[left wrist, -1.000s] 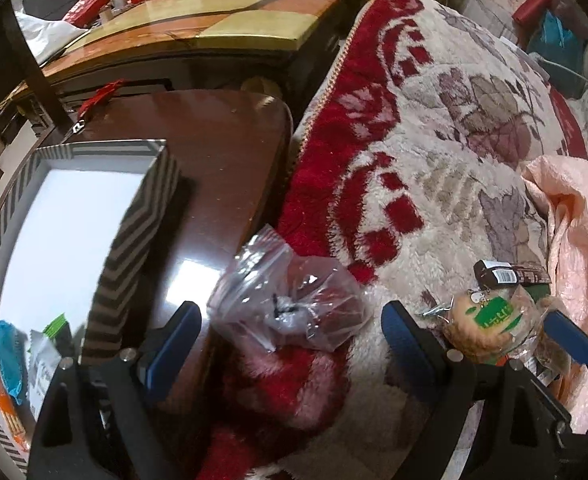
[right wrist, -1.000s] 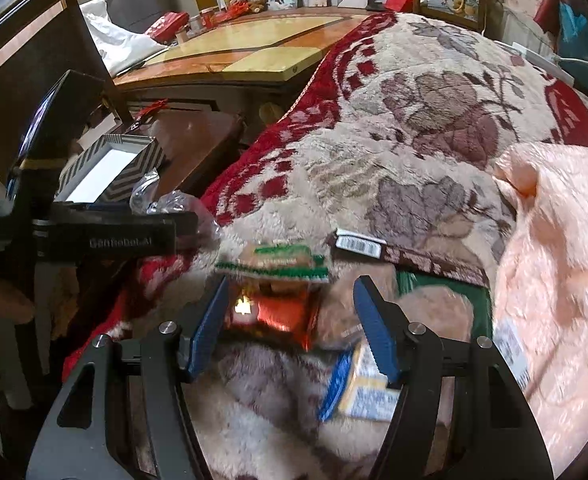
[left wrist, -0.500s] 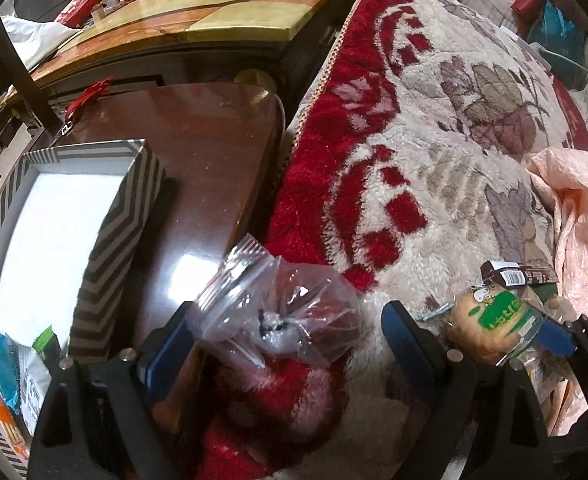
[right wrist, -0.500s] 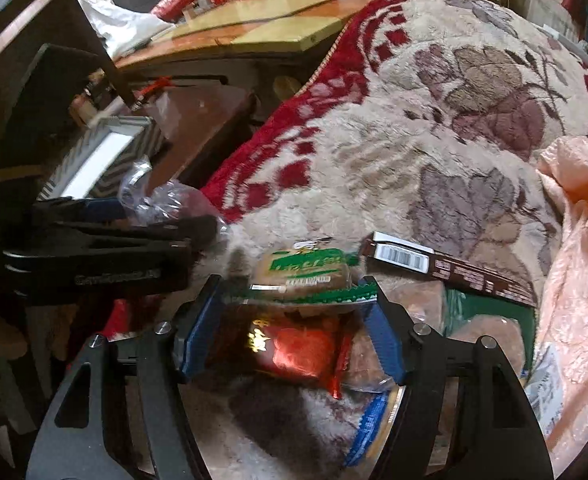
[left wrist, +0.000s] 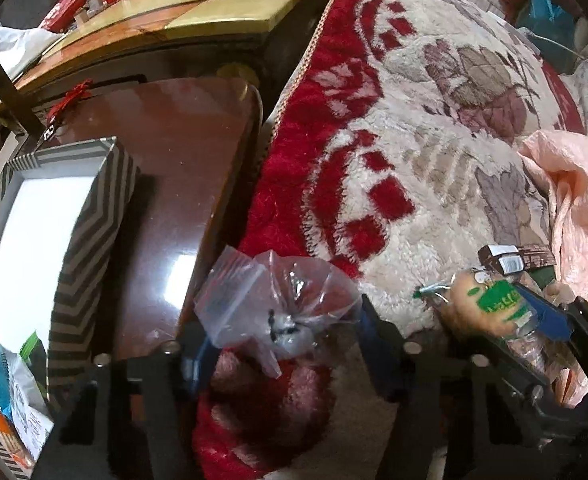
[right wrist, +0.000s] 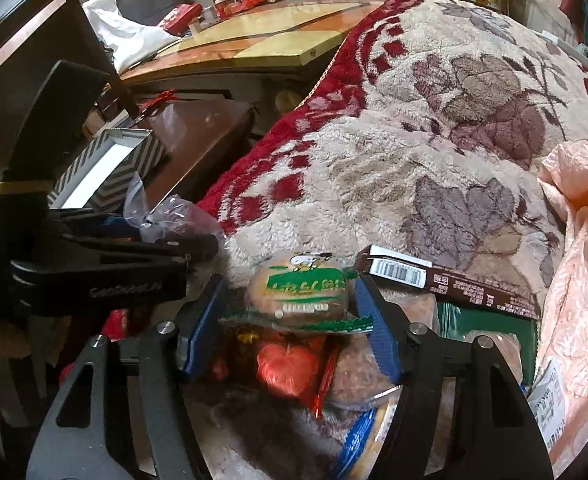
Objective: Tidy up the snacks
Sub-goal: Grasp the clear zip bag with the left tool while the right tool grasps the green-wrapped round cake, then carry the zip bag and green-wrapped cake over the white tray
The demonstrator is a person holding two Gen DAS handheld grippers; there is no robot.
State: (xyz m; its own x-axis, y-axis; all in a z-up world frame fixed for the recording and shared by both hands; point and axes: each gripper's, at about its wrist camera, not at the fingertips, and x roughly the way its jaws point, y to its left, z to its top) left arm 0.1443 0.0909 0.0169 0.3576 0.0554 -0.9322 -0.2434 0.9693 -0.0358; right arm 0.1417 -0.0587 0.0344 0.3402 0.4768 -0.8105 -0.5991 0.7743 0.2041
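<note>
right hand-held gripper has closed in since 1s ago, now pinching the cake atop the pile. left hand-held gripper grips the bag; box to its left, prob. their destination.

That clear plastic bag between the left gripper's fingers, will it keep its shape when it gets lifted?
Probably not. The clear plastic bag is thin and crumpled, so it will likely sag and fold. It looks nearly empty, so probably light. Its glossy film may slip between the left gripper fingers.
</note>
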